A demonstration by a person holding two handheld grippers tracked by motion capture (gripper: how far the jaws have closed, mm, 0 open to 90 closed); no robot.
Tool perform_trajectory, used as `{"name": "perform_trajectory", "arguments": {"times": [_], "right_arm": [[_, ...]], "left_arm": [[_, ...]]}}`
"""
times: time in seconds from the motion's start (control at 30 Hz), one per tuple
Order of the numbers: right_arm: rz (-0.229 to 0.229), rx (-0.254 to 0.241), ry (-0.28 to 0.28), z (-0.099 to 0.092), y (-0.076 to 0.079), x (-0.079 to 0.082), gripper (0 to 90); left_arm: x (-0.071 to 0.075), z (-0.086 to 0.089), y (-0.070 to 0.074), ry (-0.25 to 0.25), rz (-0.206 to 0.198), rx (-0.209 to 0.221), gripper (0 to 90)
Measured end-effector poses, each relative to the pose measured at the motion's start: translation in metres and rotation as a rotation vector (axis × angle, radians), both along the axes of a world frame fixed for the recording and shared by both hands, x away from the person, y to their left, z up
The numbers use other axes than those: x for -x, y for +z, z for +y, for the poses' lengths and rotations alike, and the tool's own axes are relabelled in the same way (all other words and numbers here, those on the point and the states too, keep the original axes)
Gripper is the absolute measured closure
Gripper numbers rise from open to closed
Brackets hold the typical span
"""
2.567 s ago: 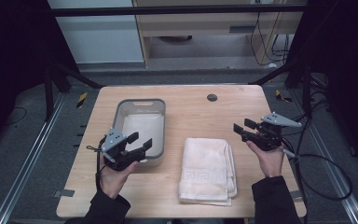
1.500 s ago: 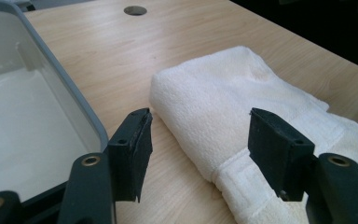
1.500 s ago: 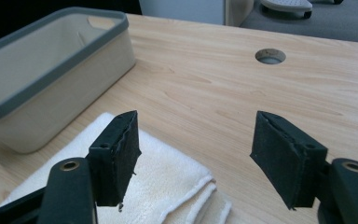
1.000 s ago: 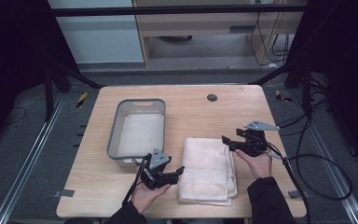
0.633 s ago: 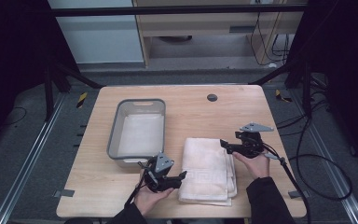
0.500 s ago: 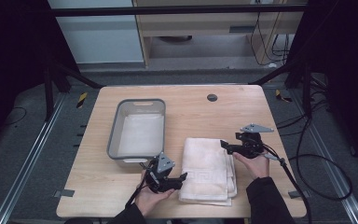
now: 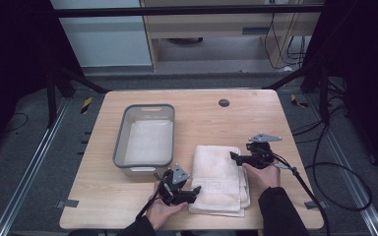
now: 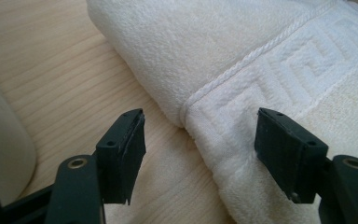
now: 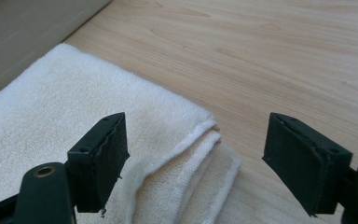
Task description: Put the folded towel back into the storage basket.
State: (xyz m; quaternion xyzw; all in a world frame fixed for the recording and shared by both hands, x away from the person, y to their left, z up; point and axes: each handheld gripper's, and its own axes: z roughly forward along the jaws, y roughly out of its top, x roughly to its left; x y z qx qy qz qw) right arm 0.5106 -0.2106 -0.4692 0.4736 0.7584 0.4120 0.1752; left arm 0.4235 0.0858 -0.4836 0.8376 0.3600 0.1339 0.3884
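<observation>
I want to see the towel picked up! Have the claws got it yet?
Not yet. Done: both claws sit at the folded towel. In hand: left claw and right claw have just been opening, each over a towel edge, nothing pinched. Left: closing and lifting.

No writing, label, brand or number is showing anywhere that I can read; the only mark standing out is a woven key-pattern band on the folded white towel [image 8: 279,88] near the middle of the table, and that is decoration, not lettering
</observation>
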Motion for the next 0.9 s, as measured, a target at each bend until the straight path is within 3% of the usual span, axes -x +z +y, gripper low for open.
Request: {"name": "perform_trajectory", "arguments": {"times": [0.17,0.37,0.7,0.9], "right_arm": [[0.033,0.022,0.006,0.004,-0.009,-0.002,22.8],[0.069,-0.024,-0.004,0.002,-0.017,-0.004,24.1],[0.130,-0.013,-0.015,0.005,-0.025,-0.007,25.3],[0.188,-0.047,-0.019,0.004,-0.028,-0.011,26.3]], "left_arm": [[0.000,-0.003,-0.004,0.000,0.002,-0.013,32.8],[0.000,-0.006,-0.008,0.005,0.013,-0.014,34.4],[-0.004,-0.008,-0.010,0.010,0.062,-0.011,35.8],[-0.005,-0.010,-0.011,-0.001,0.083,0.004,41.1]]}}
